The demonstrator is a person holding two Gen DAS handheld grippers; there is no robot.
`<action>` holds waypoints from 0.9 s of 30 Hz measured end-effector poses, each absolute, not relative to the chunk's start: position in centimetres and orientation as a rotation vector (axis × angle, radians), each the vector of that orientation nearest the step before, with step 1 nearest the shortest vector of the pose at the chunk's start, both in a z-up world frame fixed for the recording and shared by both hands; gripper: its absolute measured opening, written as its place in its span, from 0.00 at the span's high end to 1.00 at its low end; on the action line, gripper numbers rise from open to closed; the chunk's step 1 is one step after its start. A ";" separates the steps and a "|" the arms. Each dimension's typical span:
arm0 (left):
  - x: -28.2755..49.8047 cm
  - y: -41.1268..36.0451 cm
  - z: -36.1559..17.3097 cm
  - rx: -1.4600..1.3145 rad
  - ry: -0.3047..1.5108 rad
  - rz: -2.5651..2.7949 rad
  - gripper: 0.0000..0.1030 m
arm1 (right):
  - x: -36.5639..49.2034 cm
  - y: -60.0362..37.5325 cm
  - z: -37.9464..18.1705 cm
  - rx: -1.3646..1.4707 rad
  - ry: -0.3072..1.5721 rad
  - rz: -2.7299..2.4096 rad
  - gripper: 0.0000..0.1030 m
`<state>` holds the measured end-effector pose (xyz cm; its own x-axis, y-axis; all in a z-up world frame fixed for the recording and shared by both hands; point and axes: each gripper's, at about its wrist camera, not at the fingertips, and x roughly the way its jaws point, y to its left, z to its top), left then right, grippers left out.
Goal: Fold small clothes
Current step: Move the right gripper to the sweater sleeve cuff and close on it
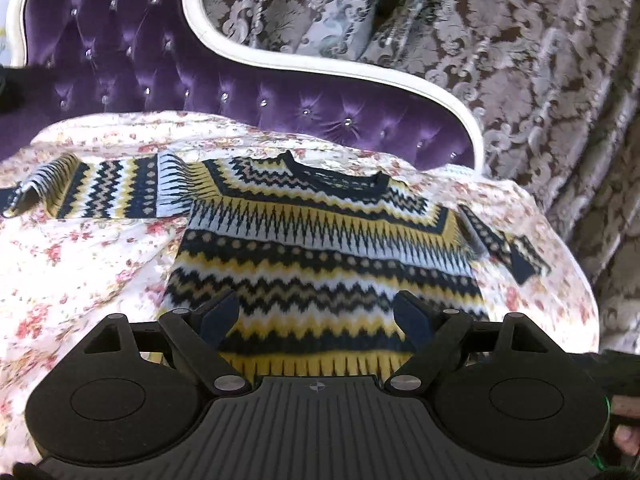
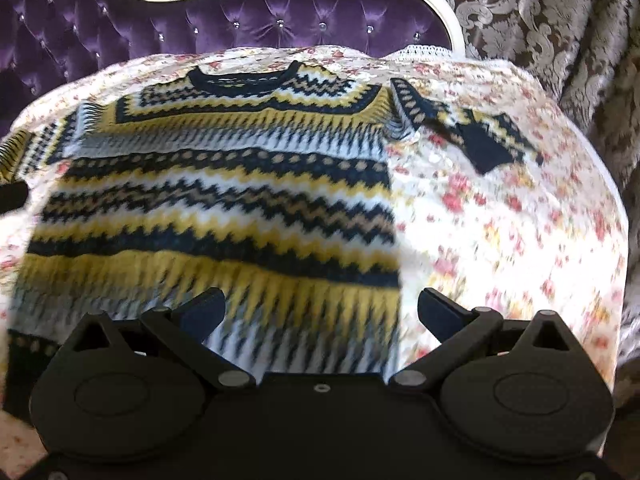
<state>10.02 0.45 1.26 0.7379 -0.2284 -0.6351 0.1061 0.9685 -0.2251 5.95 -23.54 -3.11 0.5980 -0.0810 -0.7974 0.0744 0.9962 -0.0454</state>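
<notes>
A small knitted sweater [image 1: 320,240] with navy, yellow and white zigzag bands lies flat on a floral bedspread [image 1: 80,272], neck toward the headboard. Its left sleeve [image 1: 100,188] stretches out to the left; its right sleeve [image 1: 508,248] is short and crumpled. My left gripper [image 1: 316,316] is open above the sweater's lower hem. In the right wrist view the sweater [image 2: 224,184] fills the left half, with the right sleeve [image 2: 472,132] off to the right. My right gripper [image 2: 320,312] is open over the sweater's lower right corner.
A purple tufted headboard [image 1: 120,52] with a white frame stands behind the bed. A patterned grey-brown curtain [image 1: 520,60] hangs at the right. The floral bedspread [image 2: 500,220] drops off at the bed's right edge.
</notes>
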 end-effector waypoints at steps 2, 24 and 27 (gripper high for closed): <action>11.9 -0.3 1.2 -0.120 0.715 -0.133 0.18 | 7.3 -24.4 -3.3 -0.026 0.931 -0.097 0.01; 28.2 -5.0 -7.6 0.057 0.743 0.030 0.18 | 21.5 -40.7 -5.4 0.044 0.831 -0.376 0.14; 28.7 -5.0 -8.9 0.027 0.742 0.032 0.18 | 22.7 -42.0 -5.6 0.073 0.809 -0.395 0.15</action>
